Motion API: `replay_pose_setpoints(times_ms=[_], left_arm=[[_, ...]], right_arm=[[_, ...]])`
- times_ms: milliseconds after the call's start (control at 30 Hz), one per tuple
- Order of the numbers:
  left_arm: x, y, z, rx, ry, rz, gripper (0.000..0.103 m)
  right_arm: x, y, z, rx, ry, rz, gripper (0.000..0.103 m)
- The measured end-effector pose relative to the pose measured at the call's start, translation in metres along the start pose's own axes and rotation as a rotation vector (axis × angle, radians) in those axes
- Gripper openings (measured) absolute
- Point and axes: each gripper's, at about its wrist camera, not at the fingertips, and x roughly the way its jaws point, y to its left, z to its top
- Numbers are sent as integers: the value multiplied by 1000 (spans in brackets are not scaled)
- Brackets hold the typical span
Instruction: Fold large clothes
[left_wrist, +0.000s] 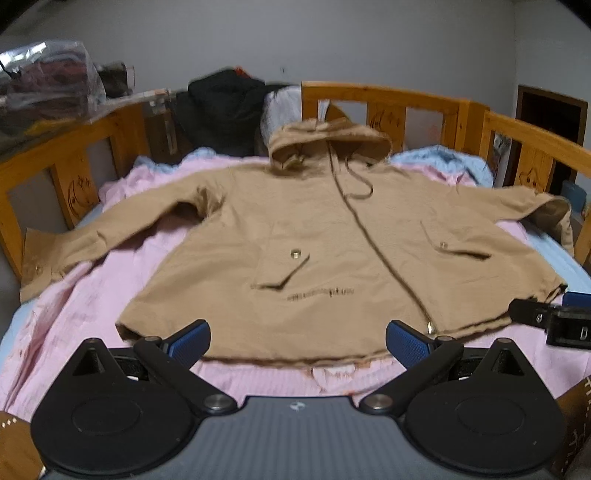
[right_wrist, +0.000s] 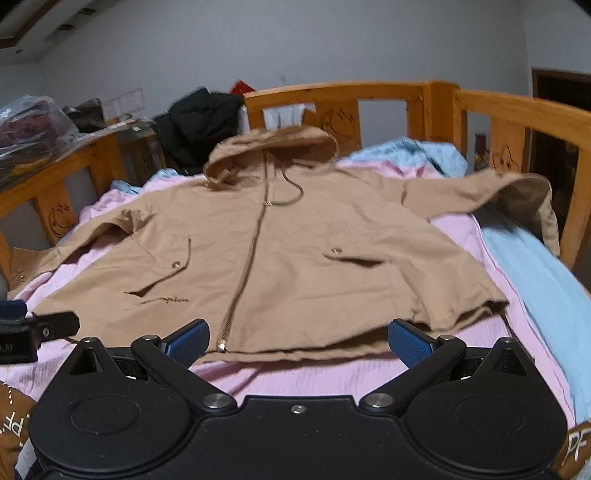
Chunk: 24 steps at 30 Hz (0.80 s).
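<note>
A tan hooded cotton jacket (left_wrist: 332, 236) (right_wrist: 280, 251) is spread flat, front side up, on pink bedding. It is zipped closed, with the hood at the far end and the hem nearest. Both sleeves are stretched outward, and two buttoned flap pockets are seen on the front.

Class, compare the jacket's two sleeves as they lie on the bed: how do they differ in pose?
The sleeve on the image left lies flat on the pink sheet, its cuff reaching the wooden rail; the sleeve on the image right runs past the sheet, its cuff end hanging over the bed's edge. The right one shows its inner lining at the fold; the left one does not. Both are tan and spread outward from the jacket.
</note>
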Motion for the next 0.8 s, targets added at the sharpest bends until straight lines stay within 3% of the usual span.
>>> replay_pose_setpoints(times_ms=[200,367,600,800], left_arm=[[7,8,-3,-44,49,12,103],[16,-1,3,27,100,50,103],[28,-14,63,185,162,88,103],[43,-19,115,172,186,52,103]], right_arm=[[7,-1,13,-12,37,-99,103],[12,-10,29,-10,47,-132,103],[22,-28,56,-3,60,-138,103],[33,-75,85,89,-41,-116,103]])
